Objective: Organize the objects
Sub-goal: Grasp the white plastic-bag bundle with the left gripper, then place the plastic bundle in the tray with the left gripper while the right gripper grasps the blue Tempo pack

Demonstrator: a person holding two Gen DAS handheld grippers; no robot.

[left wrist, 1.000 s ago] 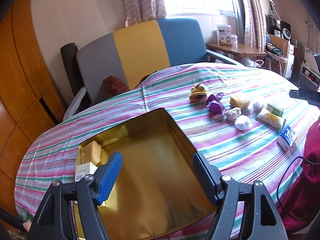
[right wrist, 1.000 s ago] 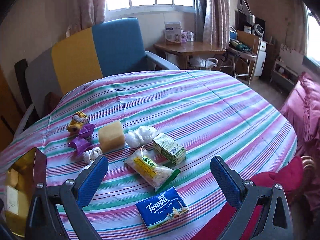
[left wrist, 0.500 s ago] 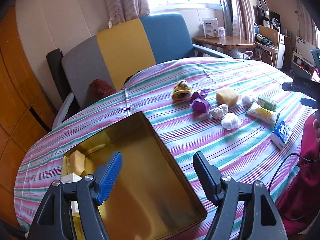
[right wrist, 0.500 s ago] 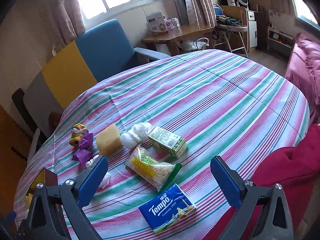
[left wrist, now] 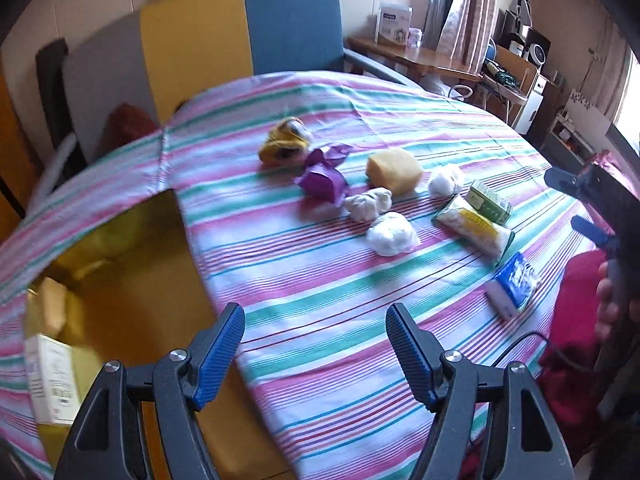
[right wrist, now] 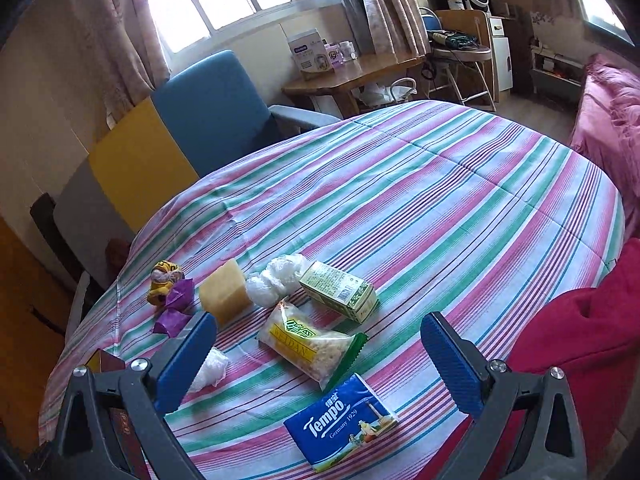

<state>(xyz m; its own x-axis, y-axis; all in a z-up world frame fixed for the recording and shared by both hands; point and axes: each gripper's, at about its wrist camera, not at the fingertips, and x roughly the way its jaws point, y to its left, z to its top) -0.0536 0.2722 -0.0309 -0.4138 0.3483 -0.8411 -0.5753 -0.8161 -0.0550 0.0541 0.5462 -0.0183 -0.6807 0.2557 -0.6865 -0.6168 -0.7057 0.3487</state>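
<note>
A gold tin box (left wrist: 120,304) lies open at the table's left, holding a white carton (left wrist: 50,376) and a yellow block. On the striped cloth lie a yellow plush toy (left wrist: 285,145), a purple wrapper (left wrist: 322,180), a yellow sponge (left wrist: 394,170), white wads (left wrist: 390,234), a snack bag (left wrist: 474,226), a green carton (left wrist: 490,202) and a blue Tempo tissue pack (right wrist: 340,420). My left gripper (left wrist: 316,354) is open and empty over the box's right edge. My right gripper (right wrist: 320,364) is open and empty above the tissue pack and snack bag (right wrist: 310,342).
A grey, yellow and blue armchair (left wrist: 224,36) stands behind the table. A wooden desk (right wrist: 352,76) with boxes is at the back. A red cushion (right wrist: 580,344) lies at the table's right edge. A cable (left wrist: 532,340) hangs at the right.
My left gripper has swung right, away from the box's middle toward the loose objects. My right gripper has tilted down and moved closer over the tissue pack and snack bag.
</note>
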